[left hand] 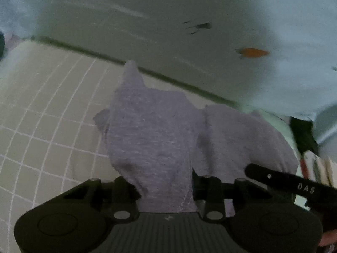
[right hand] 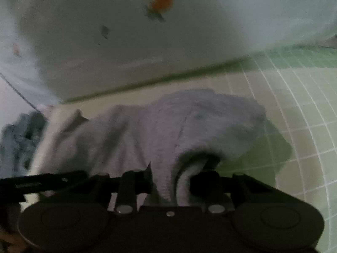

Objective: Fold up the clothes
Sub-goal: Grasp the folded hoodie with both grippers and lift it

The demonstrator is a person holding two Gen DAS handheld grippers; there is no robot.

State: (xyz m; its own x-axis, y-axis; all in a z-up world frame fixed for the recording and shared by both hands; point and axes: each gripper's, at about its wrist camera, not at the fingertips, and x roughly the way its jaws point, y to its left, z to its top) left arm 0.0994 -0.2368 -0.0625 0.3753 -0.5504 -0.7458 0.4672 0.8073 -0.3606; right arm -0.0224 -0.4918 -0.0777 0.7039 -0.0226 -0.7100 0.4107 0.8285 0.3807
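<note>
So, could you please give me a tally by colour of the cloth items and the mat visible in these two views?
Grey: 1, the grey garment, bunched on the mat, pinched by the left tongs and the right tongs.
Blue: 1, the blue cloth lying off the mat's edge.
Green: 1, the gridded mat.
Total: 3
</note>
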